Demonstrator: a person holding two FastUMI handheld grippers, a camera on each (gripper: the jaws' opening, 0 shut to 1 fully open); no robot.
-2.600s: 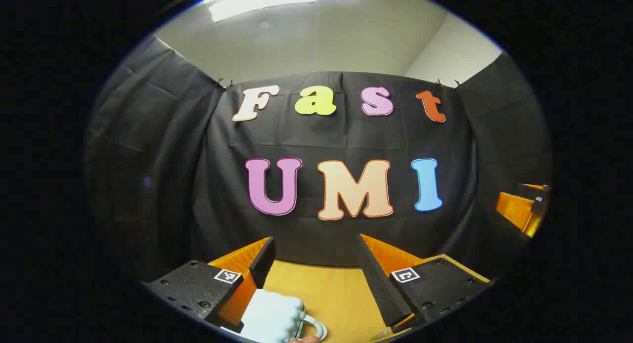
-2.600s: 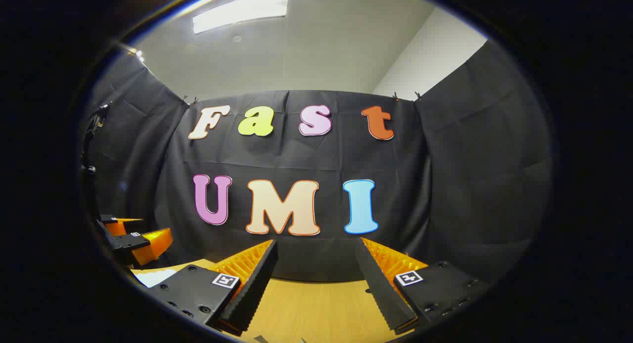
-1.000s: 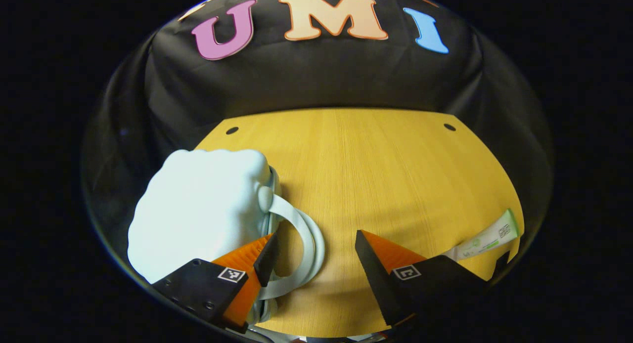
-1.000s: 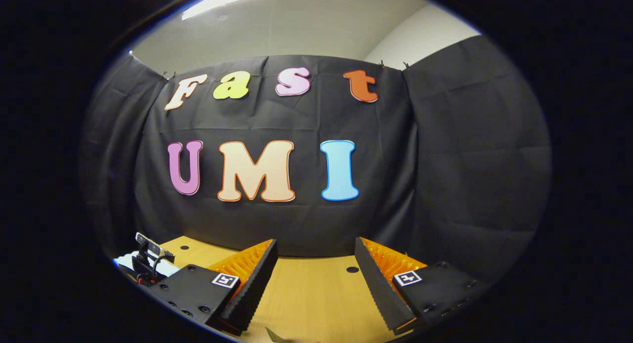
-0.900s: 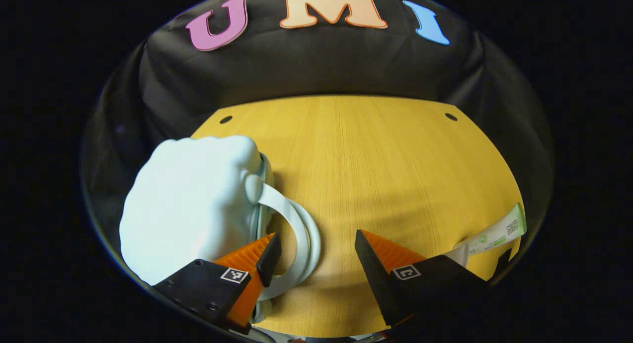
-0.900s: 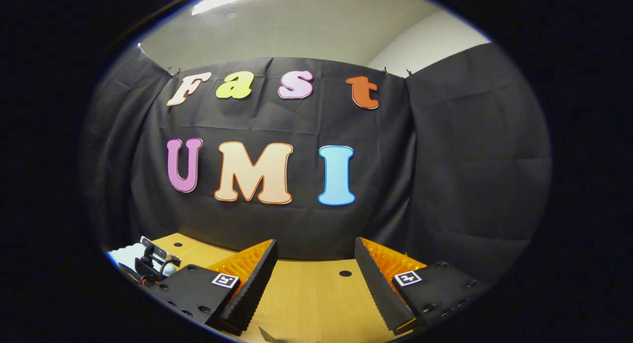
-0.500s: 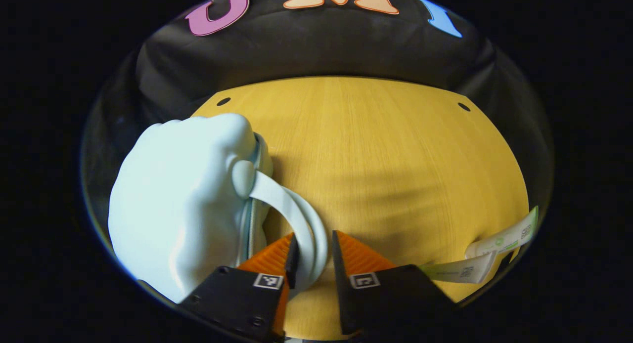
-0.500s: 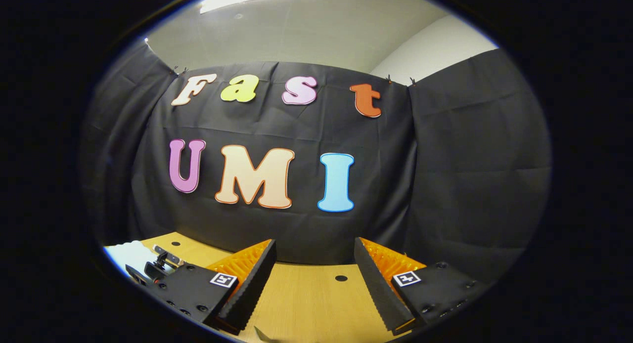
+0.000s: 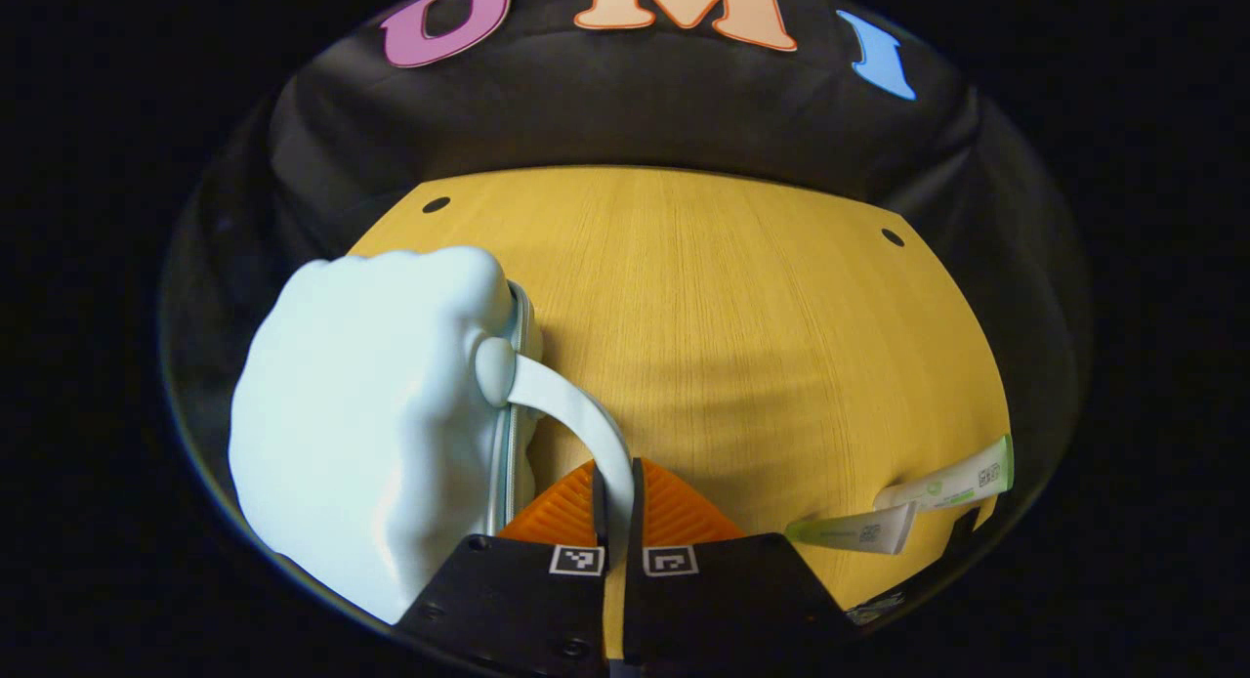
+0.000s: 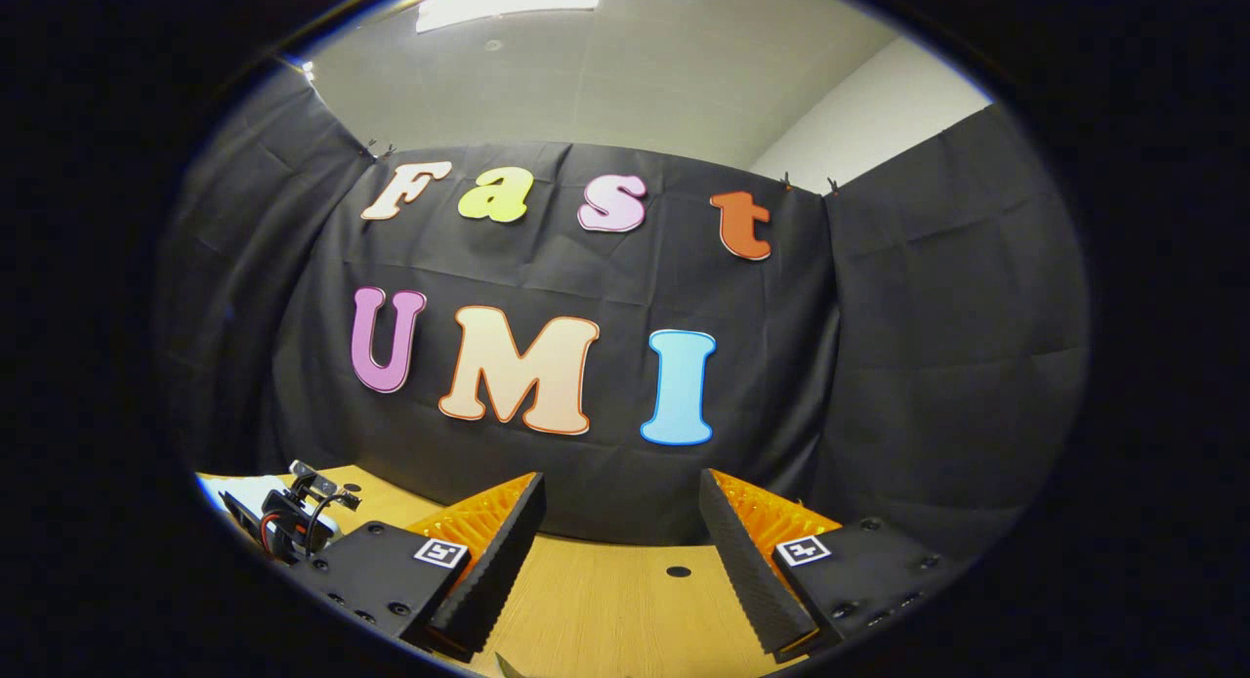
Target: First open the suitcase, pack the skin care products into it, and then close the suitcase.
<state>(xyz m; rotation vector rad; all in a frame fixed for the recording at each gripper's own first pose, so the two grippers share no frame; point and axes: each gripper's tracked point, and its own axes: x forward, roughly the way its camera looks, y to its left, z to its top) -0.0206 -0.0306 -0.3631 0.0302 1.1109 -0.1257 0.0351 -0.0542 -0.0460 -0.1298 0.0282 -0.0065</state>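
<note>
While my left gripper (image 9: 617,492) points down at the wooden table (image 9: 742,307), its two fingers are clenched together on the pale handle strap (image 9: 586,424) of the suitcase (image 9: 371,424), with the strap pinched flat between them. From the left gripper view, the suitcase is a small, soft, pale blue case lying on the table at about 9 o'clock from the fingers. Its zipper seam (image 9: 508,434) faces the grasp point, and the case looks closed. The strap arcs from a rounded anchor on the case's side down into the pinch. Two skin care tubes (image 9: 903,507) lie on the table at about 3 o'clock, near the table's right edge and well apart from the suitcase. They lie close to each other; whether they touch I cannot tell.

My right gripper (image 10: 620,522) is released, fingers spread wide with nothing between them. It is held level above the table, facing the booth wall. In the right gripper view, at about 8 o'clock near the table's left edge, part of the left gripper's rig (image 10: 288,517) appears with a sliver of the pale suitcase beside it.
</note>
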